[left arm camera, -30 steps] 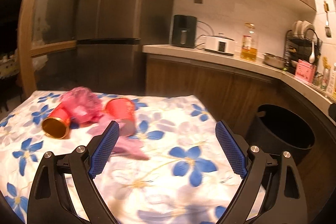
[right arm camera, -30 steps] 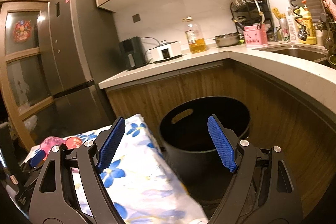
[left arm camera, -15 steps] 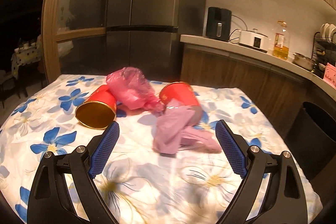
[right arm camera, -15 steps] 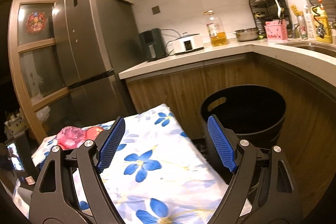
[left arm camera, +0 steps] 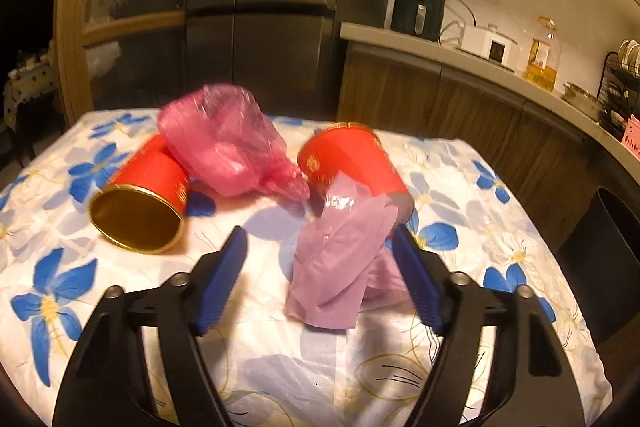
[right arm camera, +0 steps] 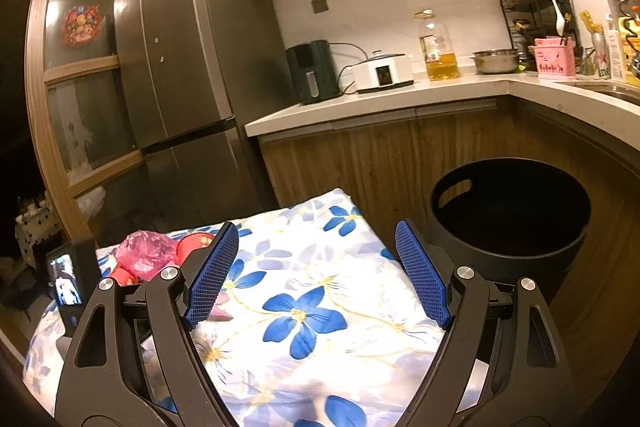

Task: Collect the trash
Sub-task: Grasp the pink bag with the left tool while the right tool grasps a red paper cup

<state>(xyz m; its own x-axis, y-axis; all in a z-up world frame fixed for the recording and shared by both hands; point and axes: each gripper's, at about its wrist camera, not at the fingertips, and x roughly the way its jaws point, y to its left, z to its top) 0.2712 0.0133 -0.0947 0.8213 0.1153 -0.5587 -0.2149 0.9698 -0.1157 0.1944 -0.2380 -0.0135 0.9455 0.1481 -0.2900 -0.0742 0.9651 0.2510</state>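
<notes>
On the floral tablecloth [left arm camera: 120,307] lie two red cups with gold insides, one on its side at the left [left arm camera: 140,199] and one tipped at the centre [left arm camera: 352,163]. A crumpled pink plastic bag [left arm camera: 228,143] lies between them. A pale purple plastic bag [left arm camera: 344,255] lies in front of the centre cup. My left gripper [left arm camera: 320,263] is open, its jaws on either side of the purple bag. My right gripper [right arm camera: 316,279] is open and empty above the table's right part. The pink bag [right arm camera: 146,253] shows at its left.
A black round bin [right arm camera: 508,223] stands on the floor right of the table, below the wooden counter [right arm camera: 380,99]. It also shows in the left wrist view [left arm camera: 608,259]. A grey fridge [right arm camera: 188,75] stands behind the table. The left gripper's camera unit [right arm camera: 72,279] sits at the table's left.
My left gripper has moved forward and down toward the trash, so the purple bag now lies between its jaws. My right gripper has swung left over the table, away from the bin.
</notes>
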